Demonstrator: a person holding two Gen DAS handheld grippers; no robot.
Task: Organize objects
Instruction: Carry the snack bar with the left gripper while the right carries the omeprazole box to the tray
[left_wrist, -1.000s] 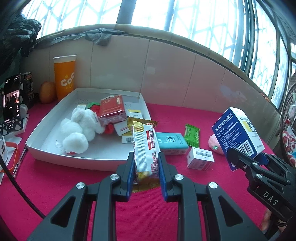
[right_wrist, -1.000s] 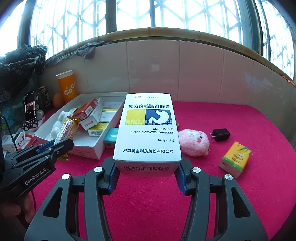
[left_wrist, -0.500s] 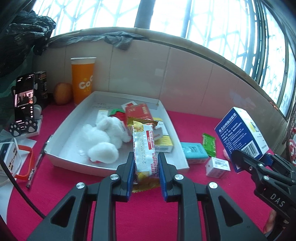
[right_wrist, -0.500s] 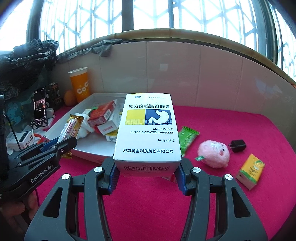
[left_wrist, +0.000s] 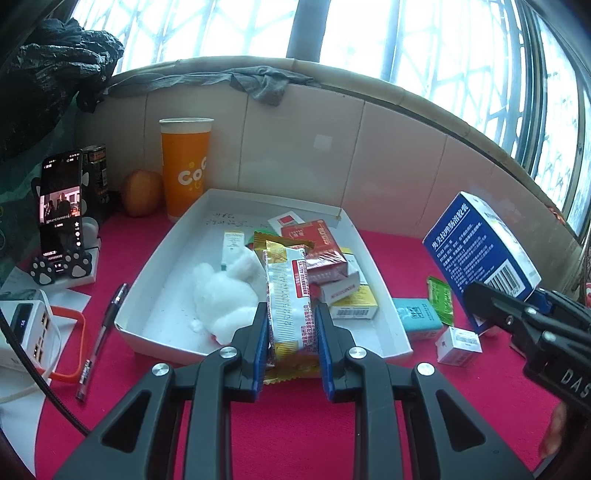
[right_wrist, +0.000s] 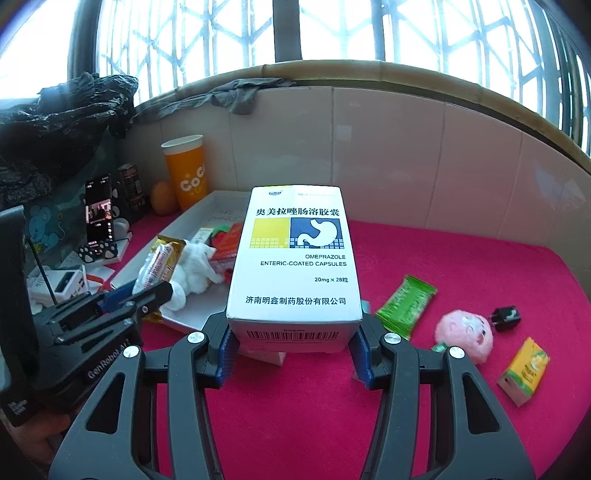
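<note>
Closing on the white tray (left_wrist: 380, 275) over the last second, both grippers came nearer — left gripper (left_wrist: 290, 334) clamped on the snack packet (left_wrist: 290, 295), right gripper (right_wrist: 293, 345) clamped on the omeprazole box (right_wrist: 293, 254) — so drops looked imminent, both items held above the red cloth (right_wrist: 461, 273)

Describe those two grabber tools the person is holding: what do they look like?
Both are black plastic frames with triangular cut-outs and silver screw heads, ending in jaws lined with blue pads. The left gripper carries white "GenRobot.AI" lettering on its side. The right gripper shows white letters "DAS" on its side. No sleeves or cables on them are visible.
</note>
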